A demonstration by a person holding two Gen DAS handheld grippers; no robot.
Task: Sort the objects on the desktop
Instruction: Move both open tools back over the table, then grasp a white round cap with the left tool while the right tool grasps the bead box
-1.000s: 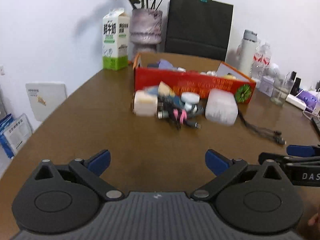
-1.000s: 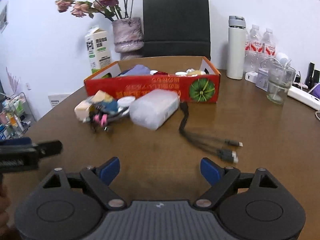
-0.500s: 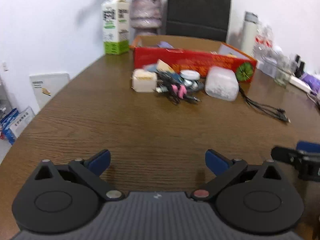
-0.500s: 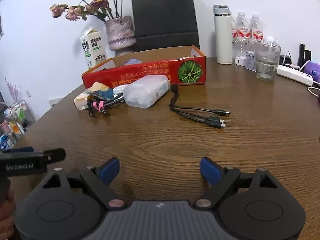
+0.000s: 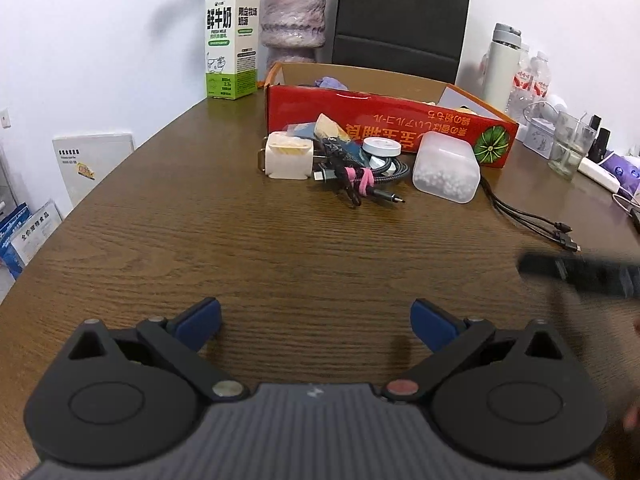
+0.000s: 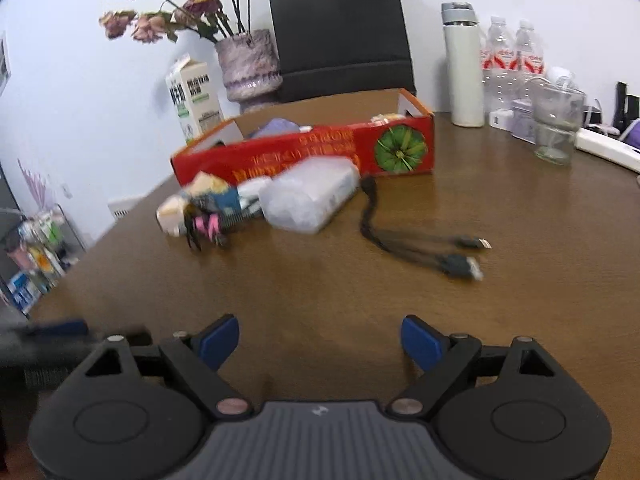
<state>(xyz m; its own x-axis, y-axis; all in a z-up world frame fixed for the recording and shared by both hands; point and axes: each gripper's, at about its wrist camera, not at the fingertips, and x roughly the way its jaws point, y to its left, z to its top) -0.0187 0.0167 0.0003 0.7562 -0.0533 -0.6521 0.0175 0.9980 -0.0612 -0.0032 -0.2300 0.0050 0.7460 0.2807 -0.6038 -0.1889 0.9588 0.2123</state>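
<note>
Clutter pile sits on the wooden table [image 5: 240,240], hard against the front wall of the red cardboard box [image 5: 384,128]. Taking the box as landmark: just before its left end, a white square charger [image 5: 289,155]; touching that on the right, a braided cable bundle [image 5: 360,178] tied with pink straps; behind the bundle, near the box wall, a small round white tin [image 5: 381,146] and a yellow-and-blue packet [image 5: 330,128]. Before the box's right half, a translucent plastic container [image 5: 446,174] of white beads, tilted toward the camera. From under that container's right side a black multi-head cable [image 5: 528,220] trails away from the box, plugs lying flat on the wood. Inside the box, a purple item [image 5: 330,82] at the left end; other contents too hidden to name.

Left gripper [image 5: 316,320] hovers over bare table well short of the box, blue pads spread wide, nothing between them. Right gripper [image 6: 320,340] likewise spread wide and empty, also well short of the box; its view is motion-blurred.

Behind the box: milk carton [image 5: 231,40], purple vase [image 5: 294,16], black paper bag [image 5: 402,12]. Off the box's right end: white thermos [image 5: 502,68], glass cup [image 5: 568,148].
</note>
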